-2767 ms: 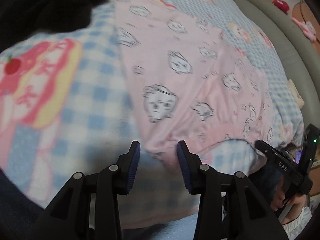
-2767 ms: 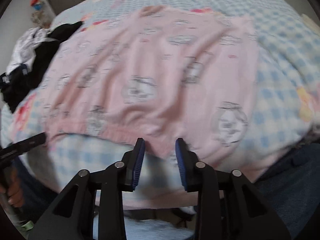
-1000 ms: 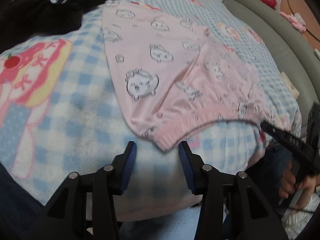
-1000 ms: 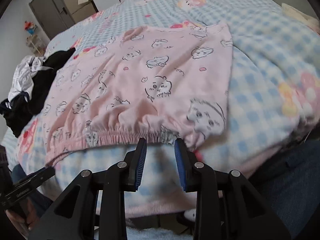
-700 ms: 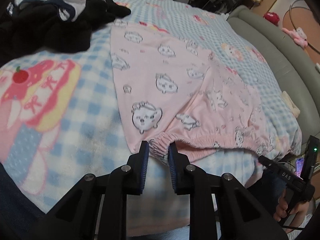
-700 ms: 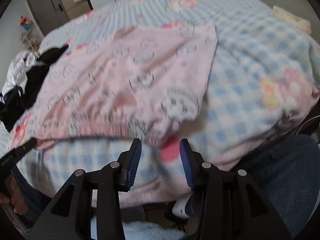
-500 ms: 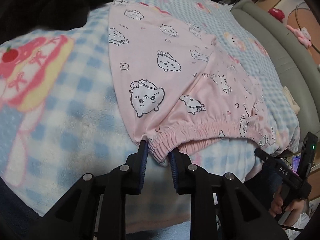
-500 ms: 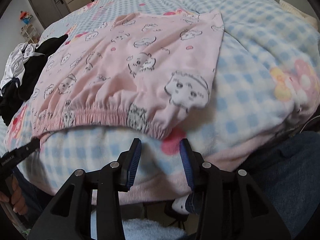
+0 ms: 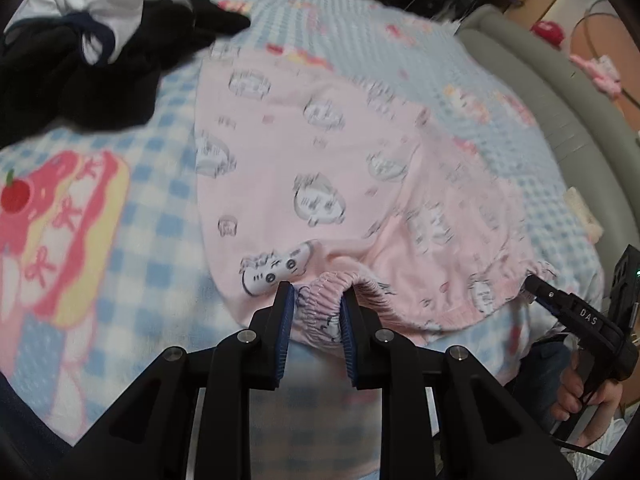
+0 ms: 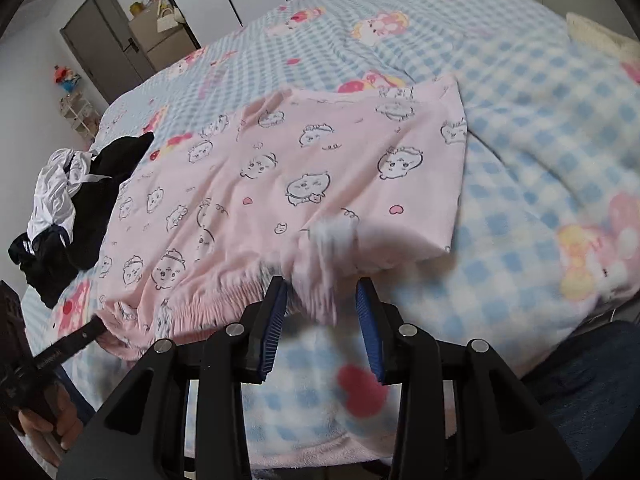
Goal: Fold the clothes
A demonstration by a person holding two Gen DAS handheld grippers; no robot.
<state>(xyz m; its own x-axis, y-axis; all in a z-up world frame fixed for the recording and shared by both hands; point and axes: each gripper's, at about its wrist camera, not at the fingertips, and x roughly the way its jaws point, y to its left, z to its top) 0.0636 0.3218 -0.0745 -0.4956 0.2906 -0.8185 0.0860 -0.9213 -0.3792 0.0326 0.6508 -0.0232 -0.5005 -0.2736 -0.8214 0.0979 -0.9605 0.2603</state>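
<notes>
Left wrist view: the left gripper point(image 9: 316, 304) is clenched on the gathered elastic waistband point(image 9: 320, 294) of the pink shorts point(image 9: 320, 168), bunched between its blue pads. Right wrist view: the right gripper point(image 10: 322, 296) has its fingers apart around a blurred bit of waistband, seemingly not yet clamped. Beyond, the shorts lie flat on the checked blue blanket point(image 10: 540, 184), with dark clothes point(image 10: 88, 216) piled beside them.
</notes>
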